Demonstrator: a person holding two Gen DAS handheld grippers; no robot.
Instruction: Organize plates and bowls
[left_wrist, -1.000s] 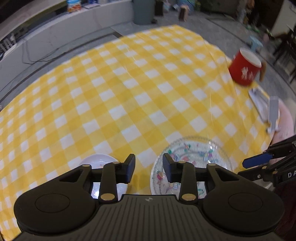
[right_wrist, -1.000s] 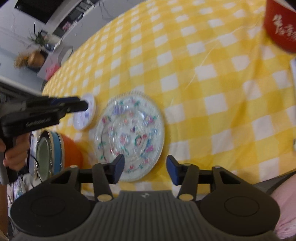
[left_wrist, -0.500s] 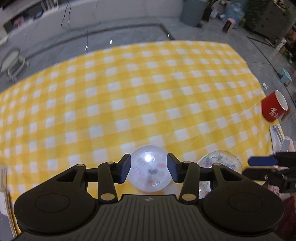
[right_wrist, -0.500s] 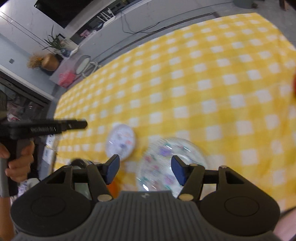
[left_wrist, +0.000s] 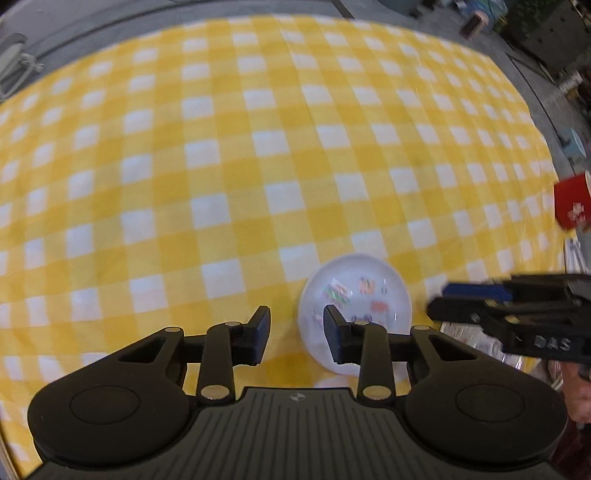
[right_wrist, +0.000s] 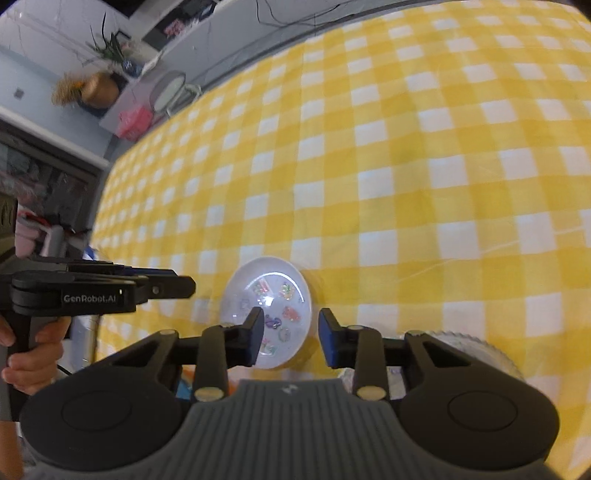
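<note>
Both views have swung since half a second ago: small white plate (left_wrist: 354, 310) went from centred between the left tongs (left_wrist: 296, 339) to sitting behind their right finger, and in the right wrist view it moved from left of the right tongs (right_wrist: 287, 341) to the gap between their fingers

Left tongs: released, fingers spread, nothing between them, only yellow-checked cloth (left_wrist: 229, 155) in the gap. Right tongs: also released, fingers apart; the plate shows between and beyond them, left finger overlapping its lower-left part in the frame, contact cannot be told

Small white plate lies flat on the desk near its near edge, printed with small coloured figures, glare spot near its middle in the right wrist view. Larger clear patterned plate (right_wrist: 476, 347) is just right of it, also at the near edge, mostly hidden behind the right tongs' body; in the left wrist view only a sliver (left_wrist: 480, 343) shows under the right tongs (left_wrist: 469, 299), which reach in from the right edge

Red cup (left_wrist: 572, 206) stands at the far right edge of the desk, well apart from the plates. Left wrist frame is motion-blurred. Person's left hand (right_wrist: 29, 354) grips the left tongs' handle (right_wrist: 99, 291) at the left edge of the right wrist view
</note>
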